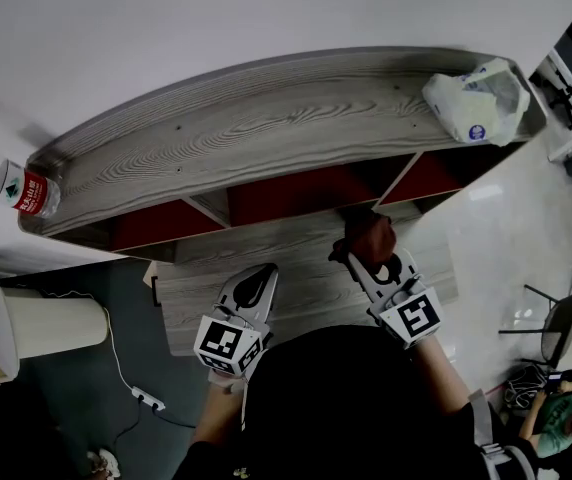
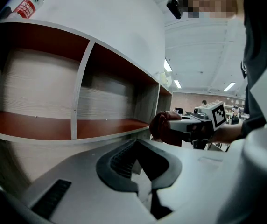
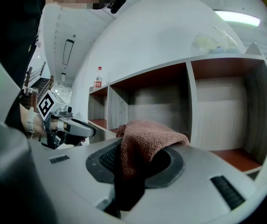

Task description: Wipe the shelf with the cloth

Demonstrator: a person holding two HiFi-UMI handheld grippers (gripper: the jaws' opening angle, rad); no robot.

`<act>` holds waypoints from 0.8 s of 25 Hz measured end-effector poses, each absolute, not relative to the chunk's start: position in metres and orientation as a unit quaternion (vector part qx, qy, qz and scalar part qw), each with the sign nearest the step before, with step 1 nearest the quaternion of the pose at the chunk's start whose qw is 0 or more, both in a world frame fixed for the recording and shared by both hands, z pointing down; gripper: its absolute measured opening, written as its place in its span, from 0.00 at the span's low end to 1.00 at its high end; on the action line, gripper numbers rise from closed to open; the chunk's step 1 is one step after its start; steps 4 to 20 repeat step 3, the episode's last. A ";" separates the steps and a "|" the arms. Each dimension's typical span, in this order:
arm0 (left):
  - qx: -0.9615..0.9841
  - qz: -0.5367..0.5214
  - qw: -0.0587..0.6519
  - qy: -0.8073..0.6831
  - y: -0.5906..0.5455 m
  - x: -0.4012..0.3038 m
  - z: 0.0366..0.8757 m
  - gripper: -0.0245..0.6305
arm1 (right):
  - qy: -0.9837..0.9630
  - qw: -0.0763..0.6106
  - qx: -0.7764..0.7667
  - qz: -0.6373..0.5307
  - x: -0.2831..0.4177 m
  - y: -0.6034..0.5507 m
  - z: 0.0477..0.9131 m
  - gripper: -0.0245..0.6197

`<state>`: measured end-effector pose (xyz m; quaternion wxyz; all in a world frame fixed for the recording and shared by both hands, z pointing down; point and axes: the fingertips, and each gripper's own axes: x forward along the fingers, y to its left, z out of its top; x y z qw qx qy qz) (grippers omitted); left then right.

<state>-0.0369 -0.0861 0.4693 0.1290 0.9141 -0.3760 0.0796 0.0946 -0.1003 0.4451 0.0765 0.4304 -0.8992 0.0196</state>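
Observation:
A wood-grain shelf (image 1: 246,133) with red inner boards (image 2: 54,125) stands against the white wall. My right gripper (image 1: 371,258) is in front of its middle compartments, shut on a dark red terry cloth (image 1: 369,236). In the right gripper view the cloth (image 3: 145,136) bulges from between the jaws and covers the gripper tips (image 3: 143,148). The compartments behind it (image 3: 236,157) are empty. My left gripper (image 1: 256,280) hovers lower left of the right one, apart from the shelf. Its jaws (image 2: 138,148) stand together with nothing between them. From it I see the right gripper (image 2: 196,125) and the cloth (image 2: 161,127).
On the shelf top a water bottle (image 1: 26,190) with a red label lies at the left end and a white plastic bag (image 1: 476,103) sits at the right end. A white cylindrical bin (image 1: 51,323) and a power strip (image 1: 146,398) are on the floor at left.

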 end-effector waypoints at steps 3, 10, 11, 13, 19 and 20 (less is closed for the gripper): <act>0.915 0.080 0.129 -0.374 -0.088 -0.036 0.469 0.04 | -0.899 0.077 0.431 0.016 0.095 -0.102 0.445 0.17; 0.915 0.080 0.129 -0.374 -0.088 -0.036 0.469 0.04 | -0.899 0.077 0.431 0.016 0.095 -0.102 0.445 0.17; 0.915 0.080 0.129 -0.374 -0.088 -0.036 0.469 0.04 | -0.899 0.077 0.431 0.016 0.095 -0.102 0.445 0.17; 0.915 0.080 0.129 -0.374 -0.088 -0.036 0.469 0.04 | -0.899 0.077 0.431 0.016 0.095 -0.102 0.445 0.17; 0.915 0.080 0.129 -0.374 -0.088 -0.036 0.469 0.04 | -0.899 0.077 0.431 0.016 0.095 -0.102 0.445 0.17; 0.915 0.080 0.129 -0.374 -0.088 -0.036 0.469 0.04 | -0.899 0.077 0.431 0.016 0.095 -0.102 0.445 0.17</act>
